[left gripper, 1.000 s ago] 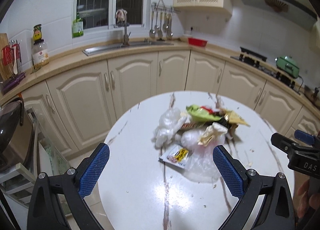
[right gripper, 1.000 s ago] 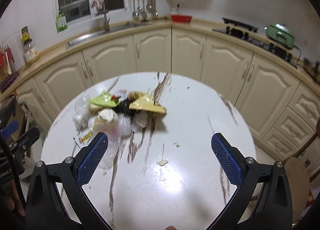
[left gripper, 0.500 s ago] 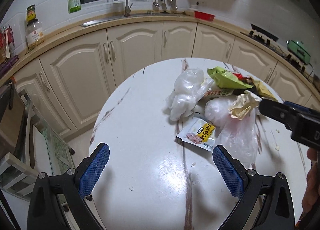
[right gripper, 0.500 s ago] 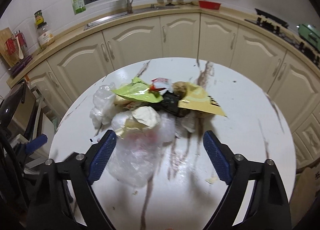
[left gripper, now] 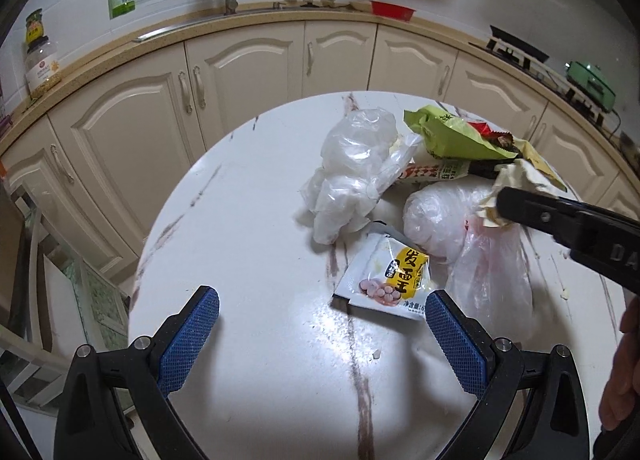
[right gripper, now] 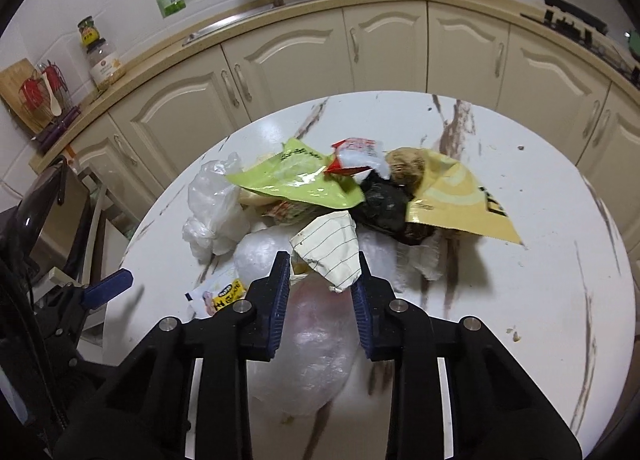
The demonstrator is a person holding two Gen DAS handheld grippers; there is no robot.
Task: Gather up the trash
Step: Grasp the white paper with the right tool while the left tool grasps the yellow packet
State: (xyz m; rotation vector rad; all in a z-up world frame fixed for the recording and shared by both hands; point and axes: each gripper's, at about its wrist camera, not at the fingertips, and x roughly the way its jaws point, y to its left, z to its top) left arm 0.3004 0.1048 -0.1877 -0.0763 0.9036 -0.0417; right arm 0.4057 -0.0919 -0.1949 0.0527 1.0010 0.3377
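Centrally on the round white table (right gripper: pixel 520 300), a trash pile (right gripper: pixel 320 196) is being kept: a green wrapper (right gripper: pixel 296 180), a yellow bag (right gripper: pixel 460 204), clear plastic bags and a small yellow-labelled sachet (left gripper: pixel 390 280). A crumpled lined paper (right gripper: pixel 332 252) is being bracketed by the 2 narrowed fingers of the right gripper (right gripper: pixel 320 292), though actual contact cannot be told. The left gripper (left gripper: pixel 320 340) is being held spread wide near the table's edge, with its right finger just beside the sachet.
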